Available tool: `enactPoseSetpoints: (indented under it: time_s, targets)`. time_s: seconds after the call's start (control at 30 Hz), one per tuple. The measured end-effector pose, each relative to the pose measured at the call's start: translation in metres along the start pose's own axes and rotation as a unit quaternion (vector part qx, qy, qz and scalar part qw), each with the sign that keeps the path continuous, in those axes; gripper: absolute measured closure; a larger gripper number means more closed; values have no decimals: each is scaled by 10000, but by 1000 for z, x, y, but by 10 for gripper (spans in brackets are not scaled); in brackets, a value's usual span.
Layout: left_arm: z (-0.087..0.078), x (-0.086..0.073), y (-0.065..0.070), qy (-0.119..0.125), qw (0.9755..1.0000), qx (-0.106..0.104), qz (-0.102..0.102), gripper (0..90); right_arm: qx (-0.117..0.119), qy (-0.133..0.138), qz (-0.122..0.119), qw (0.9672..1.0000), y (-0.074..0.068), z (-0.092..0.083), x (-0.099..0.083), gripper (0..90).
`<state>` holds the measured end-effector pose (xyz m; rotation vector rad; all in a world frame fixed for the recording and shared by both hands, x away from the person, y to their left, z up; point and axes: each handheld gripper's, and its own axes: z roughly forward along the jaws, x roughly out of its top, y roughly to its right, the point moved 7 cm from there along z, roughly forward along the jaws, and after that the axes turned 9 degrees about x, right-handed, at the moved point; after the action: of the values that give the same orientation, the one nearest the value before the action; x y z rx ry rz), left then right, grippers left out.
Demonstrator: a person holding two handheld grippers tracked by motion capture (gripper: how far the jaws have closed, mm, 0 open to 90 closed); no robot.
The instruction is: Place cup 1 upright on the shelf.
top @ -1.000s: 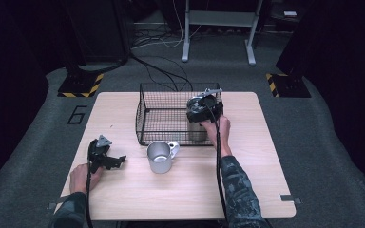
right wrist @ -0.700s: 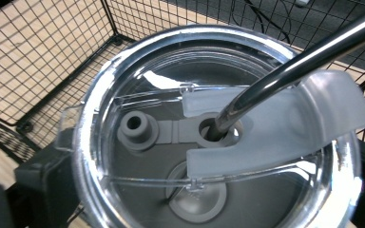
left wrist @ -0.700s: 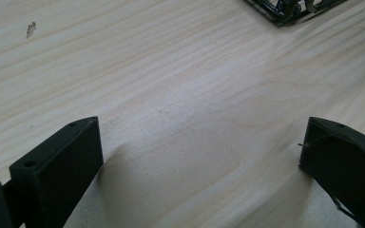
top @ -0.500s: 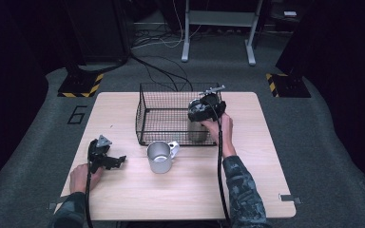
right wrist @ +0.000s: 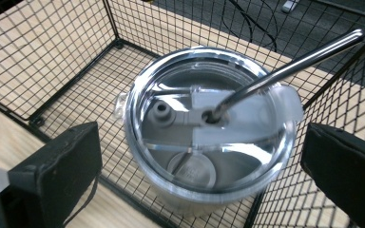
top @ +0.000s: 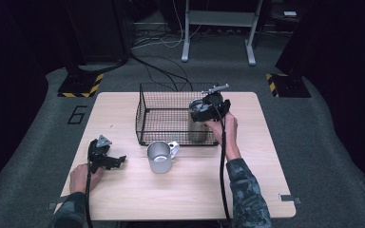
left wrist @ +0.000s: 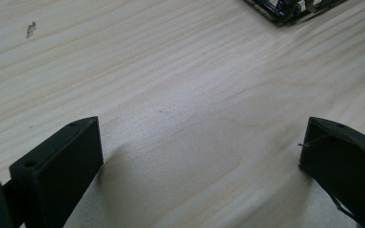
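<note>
Two grippers at a wooden table, a lidded tumbler standing in a wire basket.

At the table's (top: 123, 199) eight o'clock the left gripper (top: 105, 159) rests low on the bare wood, its jaws spread wide with nothing between them. Just right of it, near six o'clock of the basket (top: 164, 114), a steel mug (top: 160, 156) stands upright on the wood outside the wire, handle toward three o'clock. Inside the basket's front right corner, at about four o'clock of its floor, stands the tumbler (right wrist: 209, 128), clear lid on and a metal straw (right wrist: 290, 61) leaning toward two o'clock. The right gripper (top: 208, 107) hangs just above it, jaws wide, one on each side of the lid, not touching it.
</note>
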<state>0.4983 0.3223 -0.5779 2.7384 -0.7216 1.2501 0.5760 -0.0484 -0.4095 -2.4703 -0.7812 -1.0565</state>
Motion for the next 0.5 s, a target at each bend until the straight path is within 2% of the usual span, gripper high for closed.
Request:
enactPoseSetpoints:
  time_s: [0.3, 0.5]
  targets:
    - [0, 0, 0, -1, 10000, 3, 0, 3, 83, 61, -66, 9999, -5, -24, -8, 0]
    - [0, 0, 0, -4, 10000, 5, -4, 3, 190, 123, -136, 9997, -10, -40, -23, 0]
